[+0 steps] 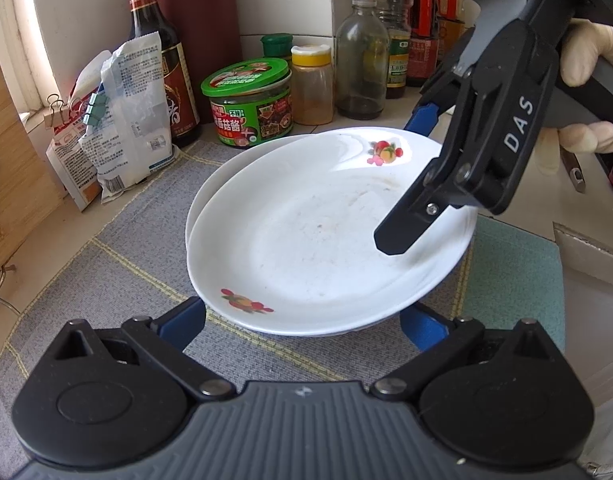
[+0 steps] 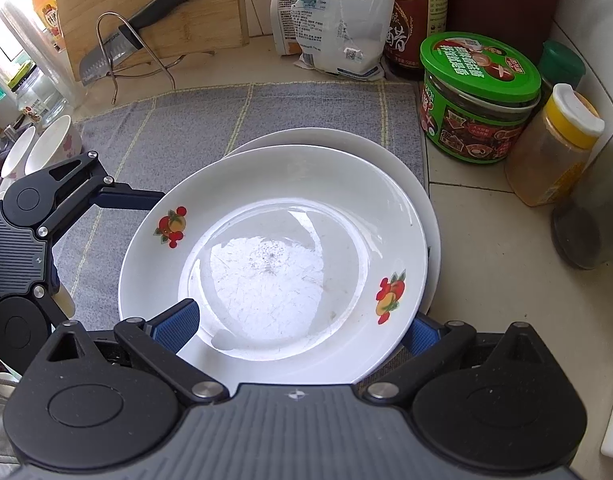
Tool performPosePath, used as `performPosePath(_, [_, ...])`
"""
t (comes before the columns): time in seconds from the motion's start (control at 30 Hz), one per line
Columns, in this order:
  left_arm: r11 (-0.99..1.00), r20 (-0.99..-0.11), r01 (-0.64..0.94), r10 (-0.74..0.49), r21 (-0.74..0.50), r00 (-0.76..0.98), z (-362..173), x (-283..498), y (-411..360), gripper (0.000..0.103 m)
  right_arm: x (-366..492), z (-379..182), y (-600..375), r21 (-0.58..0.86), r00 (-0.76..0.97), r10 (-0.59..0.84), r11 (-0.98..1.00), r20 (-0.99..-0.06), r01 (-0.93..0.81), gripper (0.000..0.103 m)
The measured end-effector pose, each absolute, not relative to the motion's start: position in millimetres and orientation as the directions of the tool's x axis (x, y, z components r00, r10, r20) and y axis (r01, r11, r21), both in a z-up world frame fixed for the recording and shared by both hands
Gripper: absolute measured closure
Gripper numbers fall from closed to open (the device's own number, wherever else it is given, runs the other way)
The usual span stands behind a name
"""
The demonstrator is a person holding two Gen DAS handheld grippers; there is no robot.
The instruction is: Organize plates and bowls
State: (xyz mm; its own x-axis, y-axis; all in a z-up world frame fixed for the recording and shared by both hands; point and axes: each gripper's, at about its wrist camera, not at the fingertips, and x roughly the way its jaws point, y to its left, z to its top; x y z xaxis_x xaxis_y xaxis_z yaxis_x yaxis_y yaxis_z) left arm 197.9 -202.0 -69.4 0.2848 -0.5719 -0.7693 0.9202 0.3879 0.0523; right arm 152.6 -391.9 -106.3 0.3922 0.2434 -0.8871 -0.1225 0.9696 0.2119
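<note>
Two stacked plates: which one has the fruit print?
The top plate: red-and-orange fruit decals on its rim. The lower plate, peeking out behind it, shows plain white.

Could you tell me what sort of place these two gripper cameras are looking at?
It looks like a home kitchen counter. Sauce and oil bottles and a green-lidded jar crowd a tiled corner, a knife rests in a wire stand against a wooden cutting board, and stacked plates sit on a grey cloth mat.

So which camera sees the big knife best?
The right wrist view. There the knife shows clearly, black handle up, its blade resting in a wire rack against the wooden cutting board. The left wrist view doesn't show the knife at all, only a strip of wood at its left edge.
</note>
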Motion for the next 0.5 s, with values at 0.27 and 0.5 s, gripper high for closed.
performPosePath(0.27, [0.398, -0.768, 0.917, -0.575, 0.042, 0.284, -68.2, 199.9, -202.4, 0.000, 151.0, -105.8, -388.1, 0.186, 0.386, 0.213, 0.977, -0.898, -0.107, 0.000])
performPosePath(0.5, [0.402, -0.772, 0.914, -0.566, 0.049, 0.290, -67.6, 197.7, -204.6, 0.000, 153.8, -105.4, -382.1, 0.142, 0.363, 0.161, 0.987, -0.918, -0.080, 0.000])
